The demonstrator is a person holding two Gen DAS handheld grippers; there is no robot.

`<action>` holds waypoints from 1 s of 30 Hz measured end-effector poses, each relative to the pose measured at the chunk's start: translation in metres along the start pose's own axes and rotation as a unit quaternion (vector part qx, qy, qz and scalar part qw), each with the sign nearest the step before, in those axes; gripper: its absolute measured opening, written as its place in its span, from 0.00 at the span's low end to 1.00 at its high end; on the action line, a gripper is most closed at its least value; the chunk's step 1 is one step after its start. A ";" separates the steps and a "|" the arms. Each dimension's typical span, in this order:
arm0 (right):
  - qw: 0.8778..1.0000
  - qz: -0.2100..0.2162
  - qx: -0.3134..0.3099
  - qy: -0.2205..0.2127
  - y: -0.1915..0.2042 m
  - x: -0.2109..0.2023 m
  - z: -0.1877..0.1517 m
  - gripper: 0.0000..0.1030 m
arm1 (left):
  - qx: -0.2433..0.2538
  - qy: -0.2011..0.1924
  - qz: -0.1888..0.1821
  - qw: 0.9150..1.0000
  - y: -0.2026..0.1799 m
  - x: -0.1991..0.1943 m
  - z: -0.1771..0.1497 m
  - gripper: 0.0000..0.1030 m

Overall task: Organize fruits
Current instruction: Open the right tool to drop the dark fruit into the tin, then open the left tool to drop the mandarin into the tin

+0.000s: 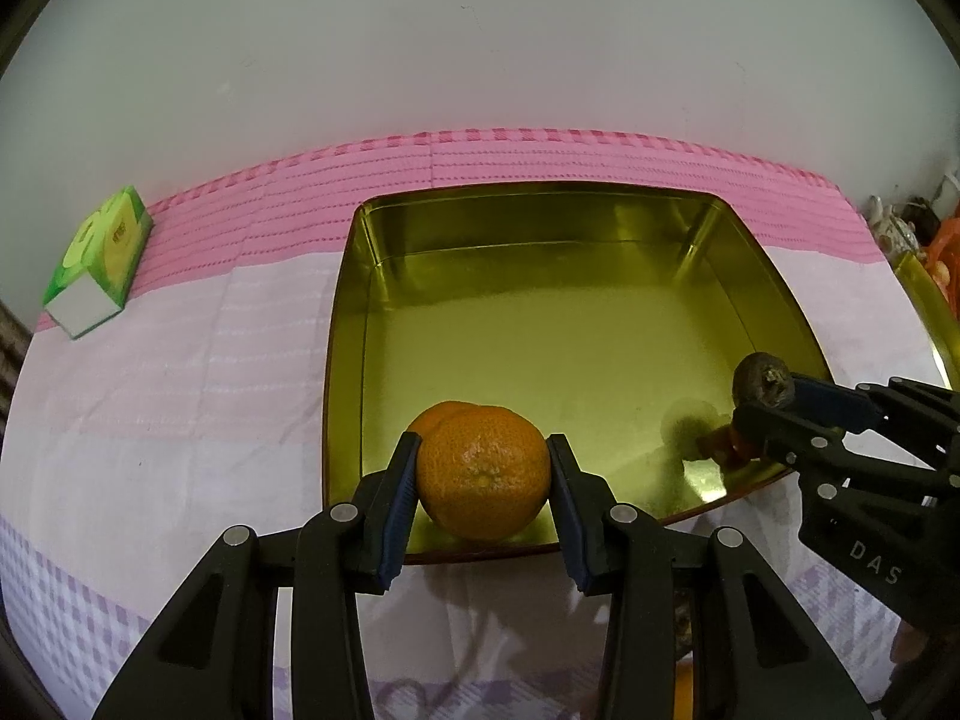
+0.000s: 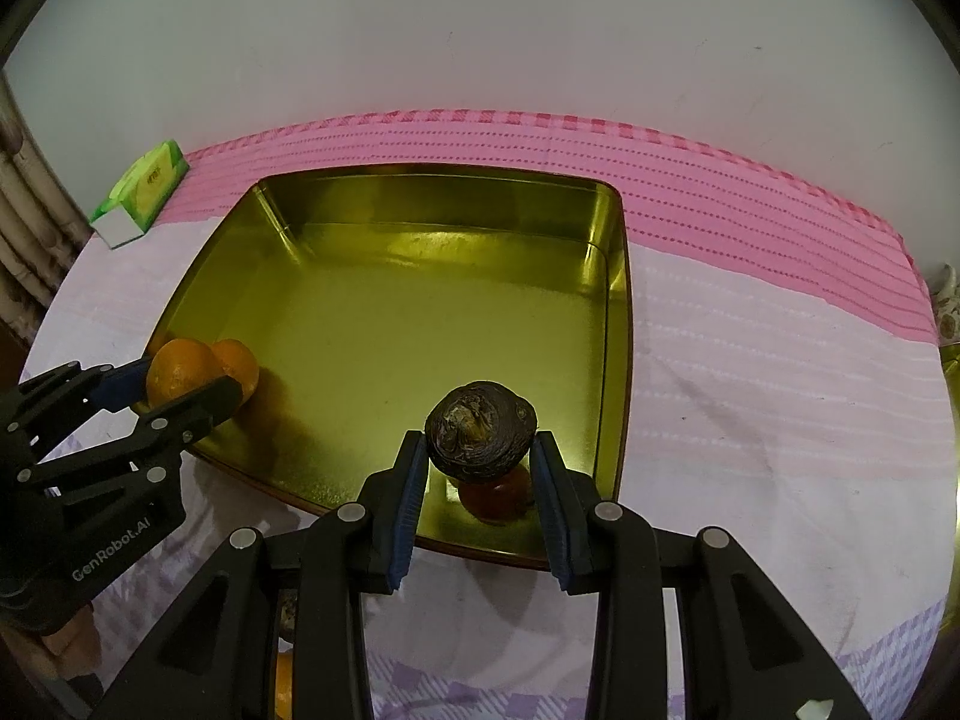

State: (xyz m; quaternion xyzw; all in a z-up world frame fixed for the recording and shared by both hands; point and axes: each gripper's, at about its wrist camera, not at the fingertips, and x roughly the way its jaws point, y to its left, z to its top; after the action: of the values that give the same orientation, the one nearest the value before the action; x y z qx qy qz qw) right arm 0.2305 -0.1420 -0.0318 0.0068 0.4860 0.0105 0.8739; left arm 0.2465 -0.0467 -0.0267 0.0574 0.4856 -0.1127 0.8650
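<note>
A square gold tin tray (image 1: 600, 324) (image 2: 420, 300) lies on a pink and white cloth. My left gripper (image 1: 483, 462) (image 2: 174, 384) is shut on an orange (image 1: 483, 474) (image 2: 177, 369) at the tray's near left corner. A second orange (image 1: 435, 417) (image 2: 240, 369) sits in the tray right behind it. My right gripper (image 2: 480, 450) (image 1: 762, 402) is shut on a dark wrinkled round fruit (image 2: 480, 429) (image 1: 762, 381) just above the tray's near right corner. A small red fruit (image 2: 498, 495) (image 1: 729, 447) lies in the tray below it.
A green tissue pack (image 1: 99, 261) (image 2: 141, 201) lies at the far left of the cloth near the wall. Another gold container edge (image 1: 927, 312) shows at the far right. An orange object (image 2: 283, 684) lies on the cloth under my right gripper.
</note>
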 end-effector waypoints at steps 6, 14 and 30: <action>1.000 0.001 0.000 0.002 0.001 0.001 -0.002 0.32 | 0.001 0.002 0.005 1.000 0.000 0.000 0.000 0.41; 1.000 0.000 0.000 -0.003 0.003 -0.001 -0.001 0.32 | 0.002 -0.001 0.008 1.000 -0.001 -0.001 -0.001 0.41; 1.000 -0.004 0.002 -0.009 0.004 -0.004 -0.002 0.37 | 0.003 -0.001 0.009 1.000 -0.002 -0.006 -0.003 0.45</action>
State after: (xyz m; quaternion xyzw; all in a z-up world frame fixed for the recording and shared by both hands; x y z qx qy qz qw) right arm 0.2271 -0.1380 -0.0295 0.0070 0.4778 0.0058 0.8784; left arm 0.2406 -0.0476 -0.0229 0.0640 0.4843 -0.1065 0.8660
